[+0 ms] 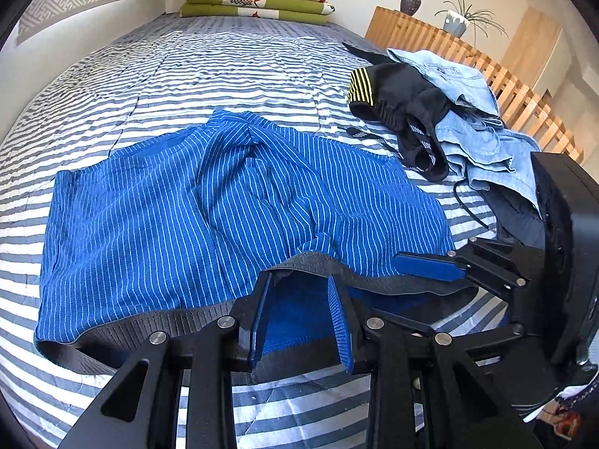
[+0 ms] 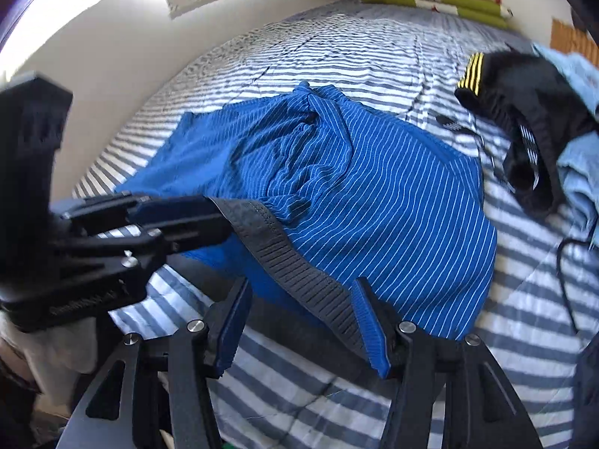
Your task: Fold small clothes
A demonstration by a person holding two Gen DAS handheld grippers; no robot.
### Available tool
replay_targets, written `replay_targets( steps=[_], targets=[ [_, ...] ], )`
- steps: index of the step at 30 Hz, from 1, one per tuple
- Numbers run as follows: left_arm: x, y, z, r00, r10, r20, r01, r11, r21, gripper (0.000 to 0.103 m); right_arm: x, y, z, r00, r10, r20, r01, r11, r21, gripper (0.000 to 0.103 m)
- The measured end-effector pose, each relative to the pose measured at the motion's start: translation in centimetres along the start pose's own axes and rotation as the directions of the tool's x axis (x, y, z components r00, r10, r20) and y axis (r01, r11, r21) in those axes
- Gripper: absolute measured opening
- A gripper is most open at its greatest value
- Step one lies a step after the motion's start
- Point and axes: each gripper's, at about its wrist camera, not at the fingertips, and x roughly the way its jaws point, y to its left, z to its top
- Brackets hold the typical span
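Striped bedspread carries my blue pinstriped boxer shorts; both grippers, left and right, have jaws wide around the grey waistband.

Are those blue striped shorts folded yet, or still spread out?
Spread out, not yet folded: the blue striped shorts lie open across the striped bedspread, both legs visible, bunched at the middle, grey waistband lifted.

Bright daylight, blown-out glare on the left wall, fisheye-bent dark edges, right wrist view motion-blurred
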Motion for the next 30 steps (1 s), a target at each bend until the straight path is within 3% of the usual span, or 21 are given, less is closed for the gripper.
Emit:
replay_targets(
  steps=[3,4,5,7,13,18,22,26,30],
  targets=[
    [-0.2,0.1,-0.3,1.000,-0.009,0.006,0.009,1.000,-0.011,0.032,0.9,0.6,0.2,0.998,-0.067,0.010,0.068,0.996,-0.054,0.050],
    [-0.4,0.2,-0.6,1.000,-0.013,0.013,0.014,1.000,-0.020,0.032,1.1,0.3,0.4,0.997,-0.078,0.016,0.078,0.996,-0.038,0.035],
    [-0.6,0.3,-0.9,1.000,-0.022,0.019,0.022,0.999,-0.029,0.032,1.1,-0.2,0.7,0.998,-0.064,0.013,0.064,0.998,-0.004,0.013],
    [-0.7,0.2,-1.9,0.999,-0.041,0.026,0.042,0.999,-0.035,0.032,0.6,-1.6,1.2,1.000,-0.010,0.026,0.008,0.997,0.080,0.004],
    [0.7,-1.0,-2.6,0.999,-0.040,0.016,0.041,0.998,-0.045,0.032,-3.6,-3.0,2.8,0.987,0.071,0.146,-0.094,0.983,0.161,0.002],
    [0.3,-1.3,-0.4,0.993,-0.005,0.119,0.018,0.994,-0.110,0.032,-6.6,-3.7,4.5,0.965,0.143,0.219,-0.191,0.958,0.214,0.002],
    [-0.2,-0.6,0.9,0.984,0.057,0.167,-0.030,0.986,-0.162,0.032,-7.9,-4.3,5.5,0.955,0.149,0.256,-0.212,0.947,0.241,0.002],
    [-1.0,0.4,0.7,0.969,0.163,0.185,-0.125,0.971,-0.202,0.032,-8.5,-5.6,6.1,0.949,0.150,0.278,-0.231,0.930,0.286,0.002],
    [-3.9,1.9,-1.0,0.938,0.279,0.206,-0.226,0.942,-0.247,0.032,-8.3,-5.8,6.2,0.953,0.131,0.273,-0.210,0.935,0.286,0.002]
  ],
)
